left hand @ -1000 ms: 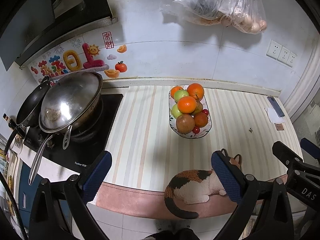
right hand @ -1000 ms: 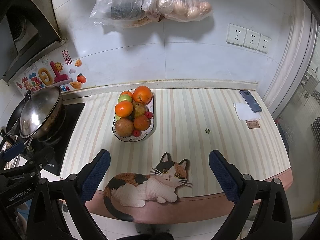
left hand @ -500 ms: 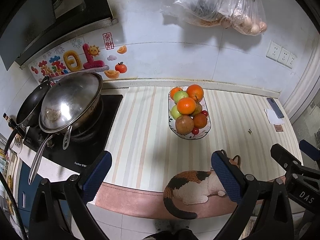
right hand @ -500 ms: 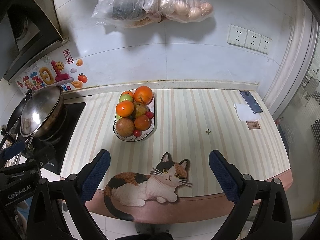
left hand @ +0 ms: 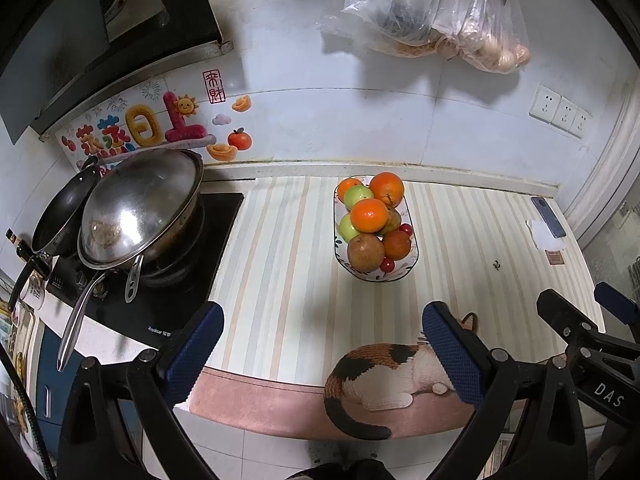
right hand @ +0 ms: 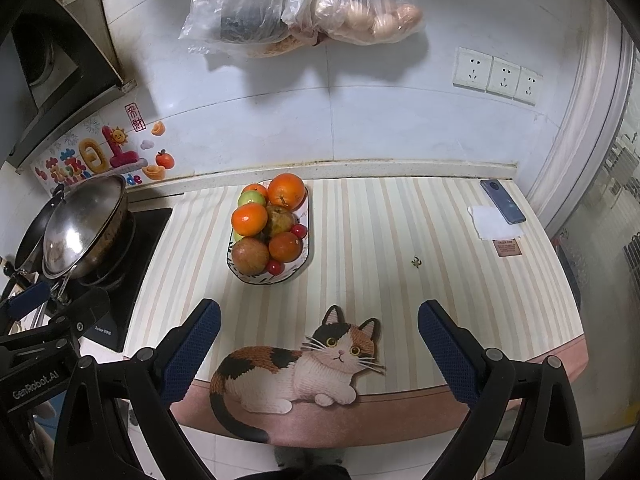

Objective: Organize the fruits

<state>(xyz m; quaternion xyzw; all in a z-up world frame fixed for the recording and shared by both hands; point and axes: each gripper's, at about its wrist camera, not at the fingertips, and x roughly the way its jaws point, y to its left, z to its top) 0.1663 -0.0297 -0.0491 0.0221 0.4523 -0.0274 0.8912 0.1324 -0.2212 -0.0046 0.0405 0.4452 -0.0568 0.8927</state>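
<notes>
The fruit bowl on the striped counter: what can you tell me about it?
The fruit bowl is a long oval dish, white with a dark rim and small painted marks, apparently ceramic. It sits flat on the striped counter near the back wall, right of the stove. It is heaped with oranges, green and brownish fruits and small red ones. Neither gripper touches it.

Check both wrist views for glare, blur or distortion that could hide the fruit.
Left wrist: strong fisheye bending at the edges, glare on the wok lid, fruit bowl sharp and evenly lit. Right wrist: same bending, bowl sharp, bags cast wall shadows.
</notes>
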